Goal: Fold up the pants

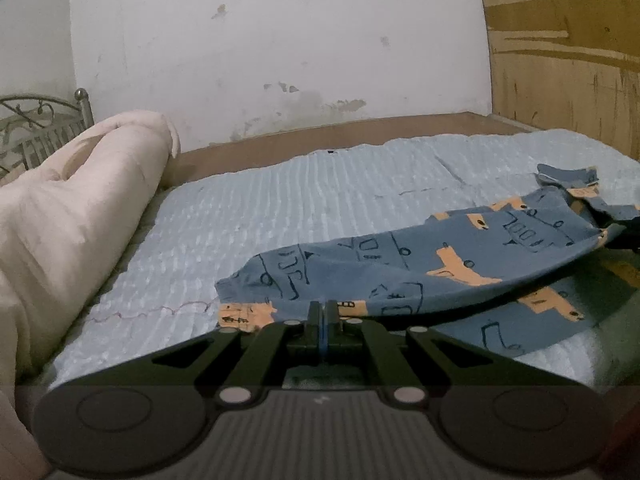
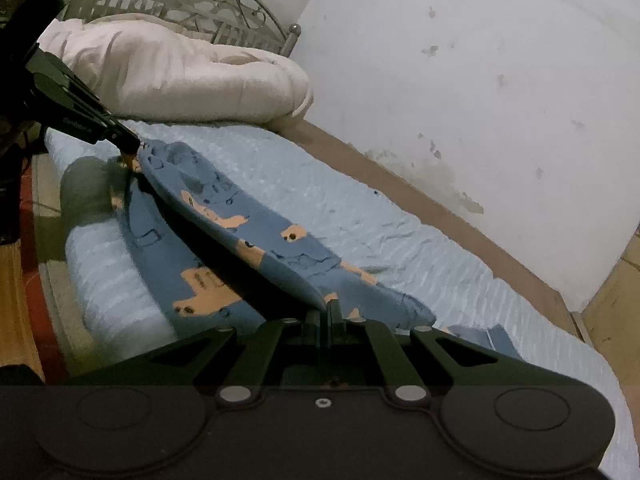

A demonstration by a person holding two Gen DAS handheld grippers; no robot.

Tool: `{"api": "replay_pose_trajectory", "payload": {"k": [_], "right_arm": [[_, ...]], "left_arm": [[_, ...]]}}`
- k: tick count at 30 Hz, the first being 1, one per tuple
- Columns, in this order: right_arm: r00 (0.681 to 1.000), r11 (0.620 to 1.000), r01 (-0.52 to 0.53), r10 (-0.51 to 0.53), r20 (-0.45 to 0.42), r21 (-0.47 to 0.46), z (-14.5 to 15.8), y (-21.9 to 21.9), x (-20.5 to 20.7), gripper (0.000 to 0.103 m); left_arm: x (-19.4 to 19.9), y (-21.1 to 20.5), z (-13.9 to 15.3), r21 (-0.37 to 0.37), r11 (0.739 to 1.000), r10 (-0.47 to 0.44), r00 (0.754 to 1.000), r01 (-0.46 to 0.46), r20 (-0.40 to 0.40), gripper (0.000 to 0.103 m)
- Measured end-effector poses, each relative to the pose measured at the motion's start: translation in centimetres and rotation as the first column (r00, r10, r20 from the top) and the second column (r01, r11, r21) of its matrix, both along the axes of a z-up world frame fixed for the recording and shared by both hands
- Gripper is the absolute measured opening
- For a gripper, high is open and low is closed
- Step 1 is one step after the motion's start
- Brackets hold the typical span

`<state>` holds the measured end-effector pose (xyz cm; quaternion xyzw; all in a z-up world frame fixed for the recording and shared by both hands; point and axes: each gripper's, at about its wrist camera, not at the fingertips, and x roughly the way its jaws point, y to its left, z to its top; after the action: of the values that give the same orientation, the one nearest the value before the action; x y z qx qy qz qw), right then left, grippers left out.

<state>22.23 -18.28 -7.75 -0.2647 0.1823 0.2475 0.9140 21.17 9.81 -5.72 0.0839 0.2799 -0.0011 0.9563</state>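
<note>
Not much to read here. In the right wrist view, the left hand-held gripper (image 2: 130, 148) at ten o'clock carries a small pale line of lettering along its dark side, too blurred to make out. The pants (image 1: 400, 276) show drawn vehicles with number-like marks at four o'clock, none legible.

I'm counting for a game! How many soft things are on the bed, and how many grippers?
Blue patterned pants: 1
Cream comforter: 1
Light blue bedspread: 1
Grippers: 2, left gripper, right gripper
Total: 5
</note>
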Motion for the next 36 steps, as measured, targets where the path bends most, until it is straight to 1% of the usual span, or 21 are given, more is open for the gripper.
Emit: {"api": "replay_pose_trajectory", "payload": {"k": [4,7,9,13,14,16,17,18,19,20,21,22,23,24,25,27,30,32,34,36], "right_arm": [[1.0,1.0,0.009,-0.009,-0.003,0.013,-0.4,0.0,-0.7,0.001],[1.0,1.0,0.005,-0.005,-0.016,0.023,-0.8,0.3,-1.3,0.001],[1.0,1.0,0.0,0.001,-0.029,0.007,-1.6,0.7,-1.6,0.001],[0.999,1.0,0.009,-0.009,-0.047,0.006,-2.3,0.6,-2.2,0.001],[0.998,1.0,0.016,-0.016,-0.056,0.0,-2.6,0.6,-2.2,0.001],[0.996,1.0,0.031,-0.031,-0.079,0.001,-3.1,0.5,-2.0,0.003],[0.996,0.999,0.04,-0.038,-0.08,0.021,-3.2,0.4,-2.0,0.004],[0.996,0.998,0.048,-0.045,-0.08,0.035,-3.1,0.2,-2.0,0.007],[0.996,0.998,0.052,-0.048,-0.078,0.047,-2.9,0.1,-2.0,0.018],[0.996,0.996,0.059,-0.054,-0.075,0.063,-2.6,-0.1,-2.2,0.025],[0.996,0.994,0.065,-0.058,-0.074,0.083,-2.3,-0.5,-2.5,0.044],[0.995,0.992,0.069,-0.062,-0.075,0.102,-2.1,-0.8,-2.7,0.066],[0.995,0.989,0.079,-0.07,-0.076,0.126,-1.8,-1.3,-3.1,0.076],[0.994,0.984,0.097,-0.088,-0.071,0.149,-1.5,-2.0,-3.5,0.088],[0.992,0.979,0.116,-0.106,-0.067,0.167,-1.3,-2.7,-3.9,0.095],[0.987,0.967,0.157,-0.146,-0.07,0.201,-1.0,-4.4,-4.6,0.102],[0.973,0.942,0.228,-0.213,-0.085,0.245,-0.7,-7.4,-5.6,0.102],[0.959,0.918,0.284,-0.268,-0.097,0.277,-0.5,-9.8,-6.0,0.102],[0.94,0.891,0.341,-0.324,-0.107,0.298,-0.3,-12.5,-6.2,0.102],[0.911,0.859,0.411,-0.395,-0.115,0.305,-0.1,-15.7,-5.6,0.102]], "left_arm": [[-0.3,0.1,0.1,0.015,1.0,0.013,1.0,-0.014,0.008,0.0],[-0.2,0.1,-0.5,0.025,0.999,0.033,0.999,-0.032,-0.016,0.0],[-0.1,0.2,-0.9,0.009,0.999,0.039,0.999,-0.039,-0.036,0.0],[0.0,0.4,-1.4,-0.035,0.999,0.035,0.996,-0.038,-0.078,0.0],[0.0,0.4,-1.5,-0.049,0.998,0.041,0.995,-0.045,-0.089,0.002],[-0.2,0.2,-1.6,-0.067,0.995,0.065,0.992,-0.073,-0.106,0.011],[-0.4,0.0,-1.4,-0.075,0.994,0.071,0.991,-0.079,-0.113,0.026],[-0.8,-0.3,-1.3,-0.086,0.993,0.072,0.991,-0.081,-0.11,0.051],[-1.3,-0.6,-1.1,-0.097,0.992,0.07,0.992,-0.08,-0.105,0.062],[-1.8,-1.1,-0.8,-0.109,0.991,0.071,0.993,-0.082,-0.096,0.076],[-2.2,-1.6,-0.6,-0.118,0.99,0.071,0.994,-0.081,-0.089,0.083],[-2.4,-2.1,-0.4,-0.125,0.989,0.067,0.994,-0.077,-0.086,0.087],[-2.6,-2.7,-0.3,-0.133,0.988,0.062,0.994,-0.074,-0.086,0.094],[-2.7,-3.3,-0.1,-0.143,0.987,0.061,0.995,-0.073,-0.082,0.099],[-2.8,-4.0,0.1,-0.154,0.985,0.06,0.995,-0.072,-0.075,0.101],[-2.6,-5.6,0.3,-0.177,0.982,0.058,0.996,-0.069,-0.066,0.102],[-1.7,-8.2,0.4,-0.208,0.976,0.048,0.997,-0.059,-0.059,0.102],[-1.0,-9.8,0.3,-0.237,0.97,0.037,0.998,-0.05,-0.057,0.102],[0.0,-11.7,0.2,-0.263,0.965,0.01,0.998,-0.026,-0.06,0.102],[1.1,-13.5,-0.2,-0.258,0.966,-0.002,0.997,-0.016,-0.071,0.102]]}}
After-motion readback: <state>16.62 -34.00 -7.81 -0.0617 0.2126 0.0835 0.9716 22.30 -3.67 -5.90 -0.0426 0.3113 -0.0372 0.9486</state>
